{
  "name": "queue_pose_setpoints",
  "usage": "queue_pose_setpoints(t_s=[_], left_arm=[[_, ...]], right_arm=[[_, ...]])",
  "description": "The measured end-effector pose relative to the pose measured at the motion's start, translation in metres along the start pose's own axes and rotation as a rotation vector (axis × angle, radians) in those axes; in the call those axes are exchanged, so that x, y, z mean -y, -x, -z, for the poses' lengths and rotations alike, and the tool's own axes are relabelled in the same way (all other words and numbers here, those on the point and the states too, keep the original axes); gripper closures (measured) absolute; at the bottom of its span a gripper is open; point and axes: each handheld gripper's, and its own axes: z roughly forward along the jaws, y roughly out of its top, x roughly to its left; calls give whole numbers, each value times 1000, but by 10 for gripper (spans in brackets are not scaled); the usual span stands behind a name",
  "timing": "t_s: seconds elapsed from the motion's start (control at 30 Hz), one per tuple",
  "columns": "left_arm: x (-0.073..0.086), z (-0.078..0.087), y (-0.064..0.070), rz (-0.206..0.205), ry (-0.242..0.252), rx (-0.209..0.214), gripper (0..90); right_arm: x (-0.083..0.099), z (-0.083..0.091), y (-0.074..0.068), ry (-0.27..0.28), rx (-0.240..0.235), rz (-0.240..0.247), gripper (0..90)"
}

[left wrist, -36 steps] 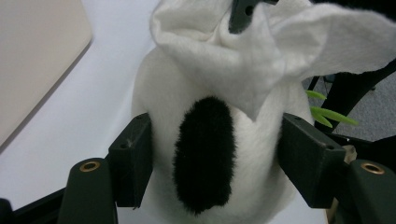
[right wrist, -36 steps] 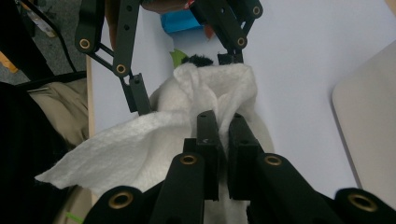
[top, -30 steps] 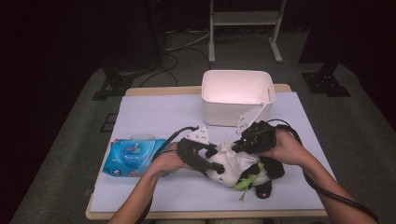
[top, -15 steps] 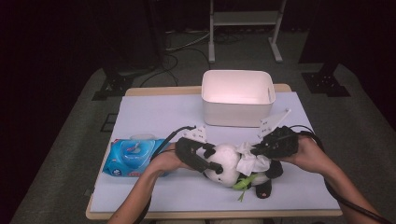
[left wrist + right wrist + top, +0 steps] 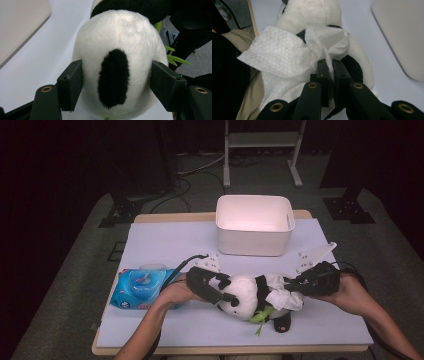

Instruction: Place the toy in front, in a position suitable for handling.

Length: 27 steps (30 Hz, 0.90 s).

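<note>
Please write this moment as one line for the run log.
left gripper: shut on panda toy head | right gripper: shut on white wipe, pressed on panda body | wipes pack: left of panda | white bin: behind

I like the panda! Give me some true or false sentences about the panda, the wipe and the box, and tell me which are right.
1. The left gripper squeezes the toy panda by its head. True.
2. The right gripper pinches a white wipe. True.
3. The panda sits inside the white box. False: it lies on the table, in front of the box.
4. The blue wipes pack lies to the right of the panda. False: it lies to its left.
5. The wipe touches the panda's body. True.
</note>
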Motion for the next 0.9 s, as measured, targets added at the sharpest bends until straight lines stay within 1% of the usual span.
queue_pose_setpoints(t_s=[0.03,0.1,0.17,0.27,0.3,0.33,0.37,0.43,0.47,0.5,0.57,0.6,0.63,0.73,0.77,0.83,0.9], left_arm=[[0,0,0,0,-1,0,304],[0,0,0,0,-1,0,305],[0,0,0,-1,-2,1,304],[0,0,0,-12,-2,2,305],[-1,0,0,-13,-3,0,305],[-1,0,0,-24,-8,0,306],[-1,0,1,-22,-3,-1,308],[-2,0,1,-28,-8,0,309],[-3,0,2,-33,-9,2,312],[-3,-1,3,-31,-5,0,314],[-4,-1,4,-42,-10,1,317],[-4,-1,5,-36,-4,-2,318],[-5,-1,4,-41,-6,-2,318],[-5,-1,5,-36,6,-1,320],[-6,-1,5,-41,2,0,320],[-7,-1,6,-42,10,-1,322],[-8,-1,6,-50,7,0,322]], right_arm=[[2,1,0,-3,2,4,848],[5,4,-1,-4,5,-9,848],[8,6,0,-8,6,-5,848],[11,9,0,-5,7,-14,847],[12,10,0,-4,7,-17,847],[11,10,0,-3,9,-15,847],[10,10,0,-1,9,-13,848],[6,9,1,-2,14,-3,847],[3,8,1,2,8,-4,847],[0,7,2,3,10,4,848],[-8,2,3,1,6,15,848],[-11,-1,4,-2,2,23,848],[-15,-4,5,-4,-1,24,848],[-25,-13,6,-11,-14,29,848],[-29,-17,6,-13,-17,36,848],[-35,-24,6,-23,-25,50,848],[-42,-32,6,-30,-38,56,848]])
